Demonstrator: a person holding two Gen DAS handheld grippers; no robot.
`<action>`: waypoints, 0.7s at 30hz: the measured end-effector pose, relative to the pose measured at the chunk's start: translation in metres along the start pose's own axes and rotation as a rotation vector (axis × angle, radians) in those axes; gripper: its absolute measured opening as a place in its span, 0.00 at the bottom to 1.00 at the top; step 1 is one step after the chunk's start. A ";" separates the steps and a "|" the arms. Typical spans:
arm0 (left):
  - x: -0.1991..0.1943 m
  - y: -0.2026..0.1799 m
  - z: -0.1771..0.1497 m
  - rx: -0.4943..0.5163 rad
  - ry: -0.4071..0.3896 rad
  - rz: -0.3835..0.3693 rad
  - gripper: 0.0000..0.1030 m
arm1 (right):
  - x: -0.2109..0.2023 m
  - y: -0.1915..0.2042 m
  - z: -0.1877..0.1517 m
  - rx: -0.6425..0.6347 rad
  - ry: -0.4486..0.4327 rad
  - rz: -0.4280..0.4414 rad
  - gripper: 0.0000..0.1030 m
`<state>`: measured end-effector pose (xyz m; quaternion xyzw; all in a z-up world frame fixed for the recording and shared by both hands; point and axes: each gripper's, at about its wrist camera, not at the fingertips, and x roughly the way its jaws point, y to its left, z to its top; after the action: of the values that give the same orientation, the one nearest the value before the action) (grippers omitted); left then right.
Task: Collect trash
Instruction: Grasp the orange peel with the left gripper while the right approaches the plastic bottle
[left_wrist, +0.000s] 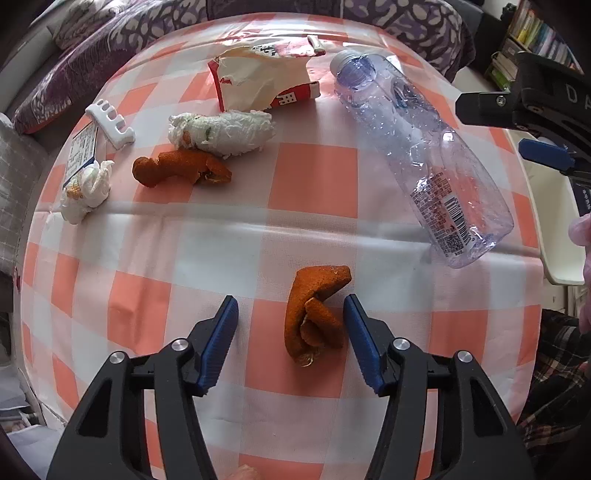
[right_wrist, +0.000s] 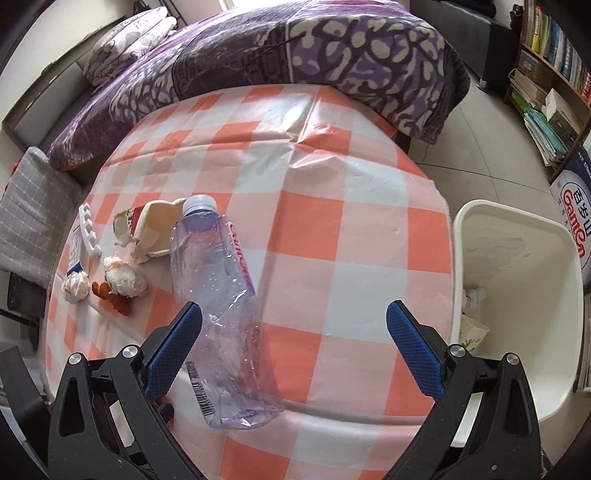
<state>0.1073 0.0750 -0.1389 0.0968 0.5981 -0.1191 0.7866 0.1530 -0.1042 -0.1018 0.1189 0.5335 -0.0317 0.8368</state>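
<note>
Okay, left gripper (left_wrist: 290, 341) spread wide, blue pads either side of a curled orange citrus peel (left_wrist: 314, 314) lying on the orange-and-white checked tablecloth (left_wrist: 314, 177); peel sits nearer the right pad, contact unclear. Right gripper (right_wrist: 294, 345) also wide, holding nothing, over the base end of a clear crumpled plastic bottle (right_wrist: 225, 314) lying on its side. Further back: second orange peel (left_wrist: 181, 170), crumpled white tissue wad (left_wrist: 221, 133), smaller tissue ball (left_wrist: 85, 194), torn red-and-cream paper carton (left_wrist: 258, 83), white plastic comb-shaped clip (left_wrist: 110, 123). White plastic bin (right_wrist: 517, 302) stands beside the table's right edge, some scraps inside.
</note>
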 end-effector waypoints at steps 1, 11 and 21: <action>0.000 0.002 -0.001 -0.003 -0.007 -0.009 0.54 | 0.003 0.003 0.000 -0.010 0.008 0.000 0.93; -0.003 0.024 -0.002 -0.072 -0.033 0.006 0.25 | 0.030 0.033 -0.004 -0.071 0.057 0.007 0.93; -0.025 0.069 0.007 -0.238 -0.105 0.009 0.24 | 0.052 0.048 -0.002 -0.062 0.074 0.011 0.93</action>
<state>0.1283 0.1403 -0.1127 -0.0008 0.5656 -0.0486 0.8233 0.1818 -0.0535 -0.1421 0.0970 0.5643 -0.0064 0.8198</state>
